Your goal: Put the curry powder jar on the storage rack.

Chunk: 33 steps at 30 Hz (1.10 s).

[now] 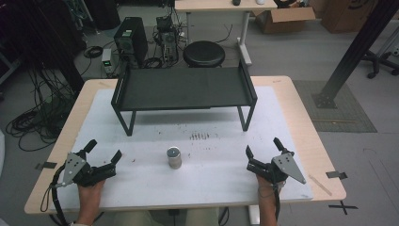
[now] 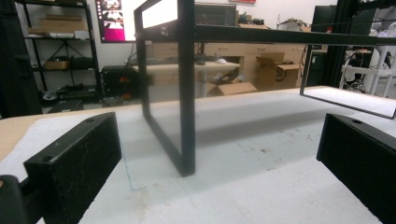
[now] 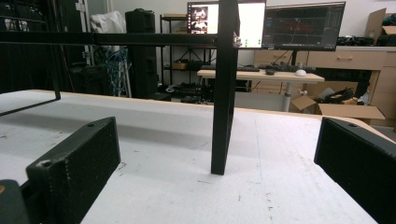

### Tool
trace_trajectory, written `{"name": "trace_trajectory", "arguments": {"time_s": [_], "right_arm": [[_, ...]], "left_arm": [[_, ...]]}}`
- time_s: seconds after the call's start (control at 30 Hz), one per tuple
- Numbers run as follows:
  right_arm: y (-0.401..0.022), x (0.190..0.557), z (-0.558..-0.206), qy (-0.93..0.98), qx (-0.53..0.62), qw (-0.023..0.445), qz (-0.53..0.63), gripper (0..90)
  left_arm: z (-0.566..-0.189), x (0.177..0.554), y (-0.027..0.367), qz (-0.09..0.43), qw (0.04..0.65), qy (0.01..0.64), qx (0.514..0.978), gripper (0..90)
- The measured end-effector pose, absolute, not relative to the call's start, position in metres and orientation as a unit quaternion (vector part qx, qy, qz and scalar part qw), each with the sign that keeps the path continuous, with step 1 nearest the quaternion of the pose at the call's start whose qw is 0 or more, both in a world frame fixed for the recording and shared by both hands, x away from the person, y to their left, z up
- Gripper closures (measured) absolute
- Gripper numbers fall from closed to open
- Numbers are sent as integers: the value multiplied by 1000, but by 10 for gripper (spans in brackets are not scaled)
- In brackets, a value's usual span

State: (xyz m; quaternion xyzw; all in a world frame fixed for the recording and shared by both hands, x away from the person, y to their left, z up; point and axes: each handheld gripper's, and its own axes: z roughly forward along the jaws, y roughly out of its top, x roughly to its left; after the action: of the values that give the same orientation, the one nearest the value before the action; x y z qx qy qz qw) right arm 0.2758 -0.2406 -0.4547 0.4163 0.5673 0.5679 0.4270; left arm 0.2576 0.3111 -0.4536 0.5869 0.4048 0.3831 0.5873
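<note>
The small metal cylinder [image 1: 174, 157] stood upright near the middle of the table's [image 1: 301, 122] front half, ahead of the black shelf rack [image 1: 183, 89]. The left gripper [image 1: 104, 151] rested released near the front left corner, the right gripper [image 1: 262, 147] near the front right, jaws spread, both well apart from the cylinder.

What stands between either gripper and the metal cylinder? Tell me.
Nothing visible. The metal cylinder stands alone on the white mat, with bare mat between it and the left gripper and the right gripper. Both are open.
</note>
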Motion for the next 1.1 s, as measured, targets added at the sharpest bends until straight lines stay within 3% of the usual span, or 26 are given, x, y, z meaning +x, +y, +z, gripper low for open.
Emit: {"name": "trace_trajectory", "arguments": {"time_s": [0.63,1.1], "right_arm": [[-241,276,-455,568,417,427,568,0],[-241,276,-455,568,417,426,568,0]], "left_arm": [[-440,257,323,379,607,412,565,3],[-424,253,316,374,611,393,576,4]]}}
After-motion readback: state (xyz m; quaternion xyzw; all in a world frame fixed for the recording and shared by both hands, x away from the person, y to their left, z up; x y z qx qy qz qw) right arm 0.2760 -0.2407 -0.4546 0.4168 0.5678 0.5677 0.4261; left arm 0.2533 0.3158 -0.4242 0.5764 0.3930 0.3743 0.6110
